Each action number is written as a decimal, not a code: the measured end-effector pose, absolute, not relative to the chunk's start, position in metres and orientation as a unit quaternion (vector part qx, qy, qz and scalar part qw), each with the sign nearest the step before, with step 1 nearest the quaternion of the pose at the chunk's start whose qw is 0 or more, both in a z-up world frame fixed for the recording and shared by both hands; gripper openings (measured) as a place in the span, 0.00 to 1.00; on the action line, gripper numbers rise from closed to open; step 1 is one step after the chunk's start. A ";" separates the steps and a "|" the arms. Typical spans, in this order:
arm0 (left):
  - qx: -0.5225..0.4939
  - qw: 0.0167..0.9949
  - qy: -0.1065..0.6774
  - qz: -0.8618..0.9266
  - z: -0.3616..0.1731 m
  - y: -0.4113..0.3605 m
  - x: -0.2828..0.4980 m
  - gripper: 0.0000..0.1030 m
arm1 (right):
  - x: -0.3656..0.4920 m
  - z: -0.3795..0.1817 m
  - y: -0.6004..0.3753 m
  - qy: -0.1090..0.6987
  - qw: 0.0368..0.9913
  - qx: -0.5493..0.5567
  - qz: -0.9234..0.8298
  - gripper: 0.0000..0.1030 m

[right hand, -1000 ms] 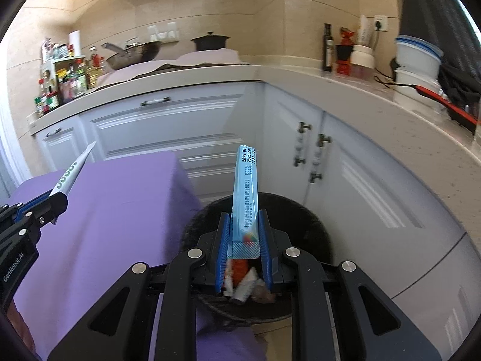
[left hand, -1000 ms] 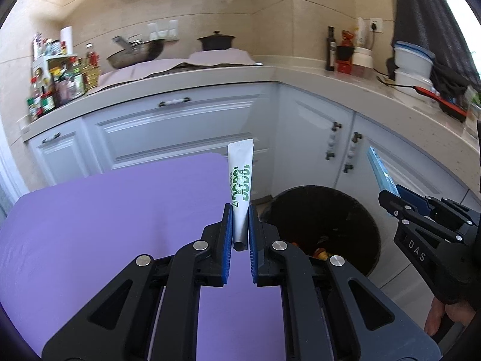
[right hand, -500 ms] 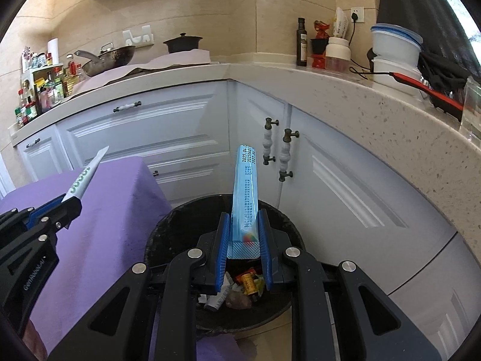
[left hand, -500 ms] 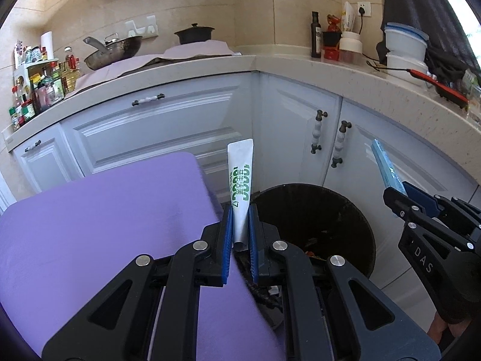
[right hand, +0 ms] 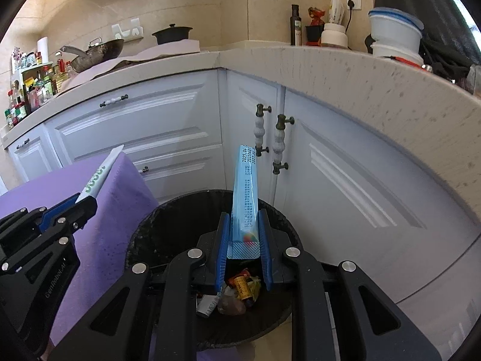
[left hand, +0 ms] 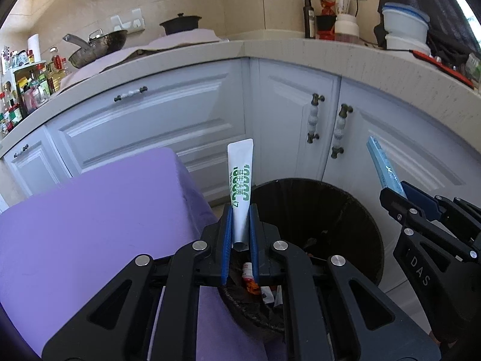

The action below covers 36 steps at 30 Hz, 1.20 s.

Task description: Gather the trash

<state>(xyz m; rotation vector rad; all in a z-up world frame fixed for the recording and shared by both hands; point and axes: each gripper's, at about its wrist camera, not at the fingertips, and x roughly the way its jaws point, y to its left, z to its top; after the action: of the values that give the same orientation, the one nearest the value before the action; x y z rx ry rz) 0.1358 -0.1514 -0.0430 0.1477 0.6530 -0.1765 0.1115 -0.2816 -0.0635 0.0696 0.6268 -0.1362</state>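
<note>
The left hand-held gripper pinches a white tube; the right hand-held gripper clamps a blue packet. Both hang above the black trash bin; centre each over the opening before releasing.

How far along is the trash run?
Done: some wrappers already lie in the black bin. In hand: left gripper is shut on the white tube, right gripper on the blue wrapper, both over the bin mouth. Left: release both. The purple table shows no other trash in view.
</note>
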 end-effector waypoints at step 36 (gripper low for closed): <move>0.061 0.950 0.295 -0.080 -0.023 -0.133 0.119 0.76 | 0.101 -0.057 -0.290 0.299 0.947 0.043 -0.105 0.58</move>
<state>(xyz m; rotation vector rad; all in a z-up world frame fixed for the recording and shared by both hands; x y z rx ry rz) 0.1193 -0.1326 -0.0228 0.1250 0.6005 -0.1636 0.1009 -0.2898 -0.0572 0.0882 0.6095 -0.2146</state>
